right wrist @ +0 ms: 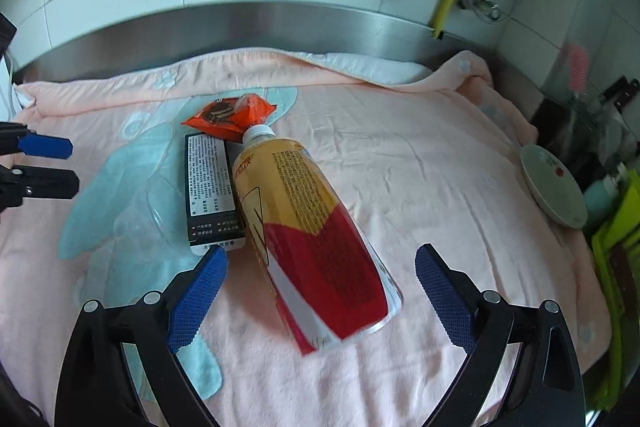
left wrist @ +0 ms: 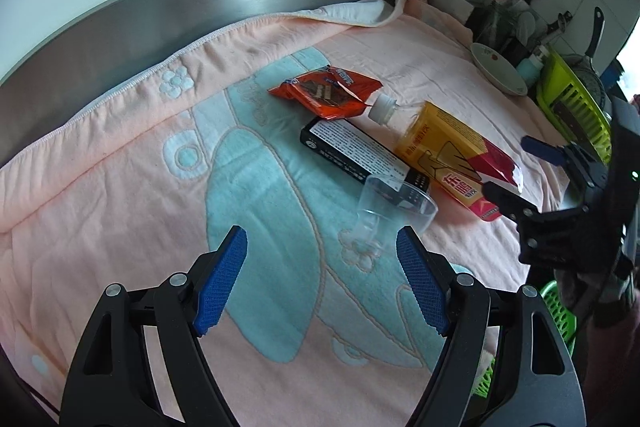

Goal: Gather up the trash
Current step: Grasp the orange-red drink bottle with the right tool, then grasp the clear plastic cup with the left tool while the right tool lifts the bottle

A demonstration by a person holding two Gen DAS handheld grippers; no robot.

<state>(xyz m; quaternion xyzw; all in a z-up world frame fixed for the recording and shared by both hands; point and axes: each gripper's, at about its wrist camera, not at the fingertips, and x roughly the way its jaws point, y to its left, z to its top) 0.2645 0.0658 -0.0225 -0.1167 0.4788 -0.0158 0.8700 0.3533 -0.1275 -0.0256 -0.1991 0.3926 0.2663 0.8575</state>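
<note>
A: Why is the right gripper [right wrist: 320, 291] hanging spread, empty, over the yellow-and-red plastic bottle [right wrist: 308, 227]?

B: It is straddling the lying bottle's base, lining up a grasp, I judge. The left gripper [left wrist: 322, 275], also spread and empty, is facing the tipped clear plastic cup [left wrist: 394, 203] on the pink towel [left wrist: 120, 163].
</note>
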